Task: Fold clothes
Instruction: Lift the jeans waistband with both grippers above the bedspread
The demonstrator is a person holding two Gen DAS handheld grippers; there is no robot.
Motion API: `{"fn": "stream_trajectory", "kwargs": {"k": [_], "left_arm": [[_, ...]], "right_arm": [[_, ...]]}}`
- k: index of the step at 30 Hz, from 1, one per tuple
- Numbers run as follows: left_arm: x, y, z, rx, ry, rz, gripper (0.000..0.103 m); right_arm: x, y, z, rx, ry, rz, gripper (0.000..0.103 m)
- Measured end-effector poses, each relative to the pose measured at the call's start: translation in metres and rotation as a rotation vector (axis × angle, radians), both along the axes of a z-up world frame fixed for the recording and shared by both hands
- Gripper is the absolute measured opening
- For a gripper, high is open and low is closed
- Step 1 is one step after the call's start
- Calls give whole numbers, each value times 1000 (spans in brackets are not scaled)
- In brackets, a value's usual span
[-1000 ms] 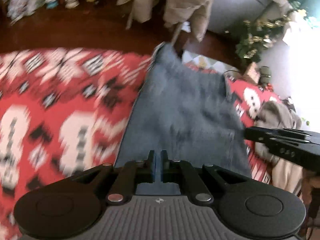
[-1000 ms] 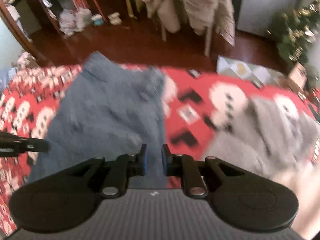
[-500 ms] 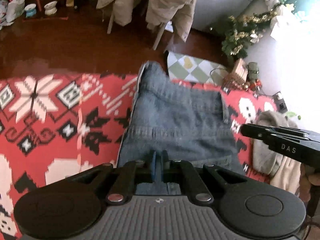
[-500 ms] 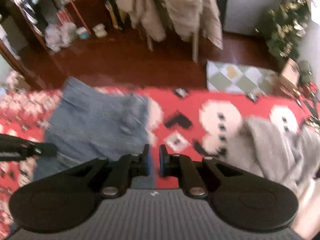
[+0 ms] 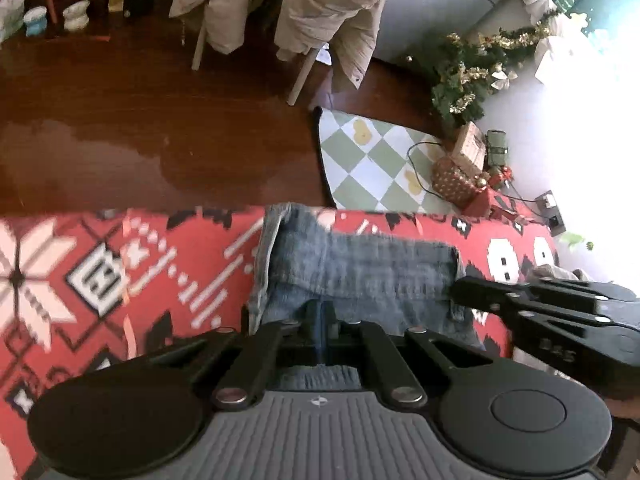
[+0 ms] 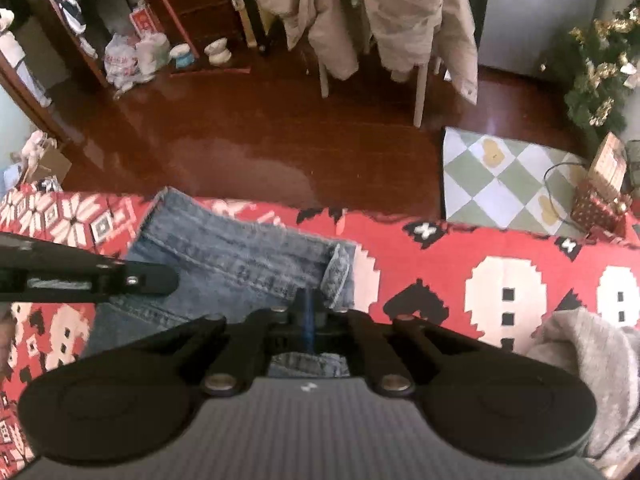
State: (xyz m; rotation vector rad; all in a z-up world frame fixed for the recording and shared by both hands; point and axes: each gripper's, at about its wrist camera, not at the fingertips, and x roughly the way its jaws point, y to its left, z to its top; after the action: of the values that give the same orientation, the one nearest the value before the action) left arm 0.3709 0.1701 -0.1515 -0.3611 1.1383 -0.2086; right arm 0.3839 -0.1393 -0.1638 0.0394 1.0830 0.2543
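A red blanket (image 5: 100, 280) with white and black snowflake and block patterns covers the work surface, its far edge meeting a glossy dark wood floor (image 5: 160, 128). On the blanket lies a pair of blue jeans (image 5: 360, 276), folded, with one hem reaching the blanket's far edge.

The left gripper (image 5: 320, 312) has its jaws pressed together on the near edge of the denim. The right gripper (image 6: 306, 304) is likewise pinched on the jeans near their right side; its jaws have just been closing, with the cloth between them. Each gripper shows in the other's view as a black bar beside the jeans.

Farther right on the blanket sits a grey knitted garment (image 6: 592, 364), well apart from the jeans. Beyond the floor stand a chair draped with beige clothes (image 5: 332, 12), a green and white checked mat (image 5: 372, 160), wrapped gifts (image 5: 456, 180) and a small decorated tree (image 5: 468, 80). Shelves with bowls and bags (image 6: 132, 56) fill the far left.

The near part of the jeans is hidden under the gripper bodies, and the right edge of the left view is washed out by bright light.
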Motion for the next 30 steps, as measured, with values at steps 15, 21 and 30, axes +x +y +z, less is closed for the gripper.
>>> {"fn": "stream_trajectory", "kwargs": {"k": [15,21,30], "left_arm": [[-7,16,10,149,-62,-9,7],[-4,14,3,159,-48,16,7],[-19,11,41,117,-89,57,7]], "right_arm": [[2,-17,-2,27,-22,-84,8],[4,-22,-12,26,-18,-107,9],[-4,-27,10,-8,-70,-149,26]]}}
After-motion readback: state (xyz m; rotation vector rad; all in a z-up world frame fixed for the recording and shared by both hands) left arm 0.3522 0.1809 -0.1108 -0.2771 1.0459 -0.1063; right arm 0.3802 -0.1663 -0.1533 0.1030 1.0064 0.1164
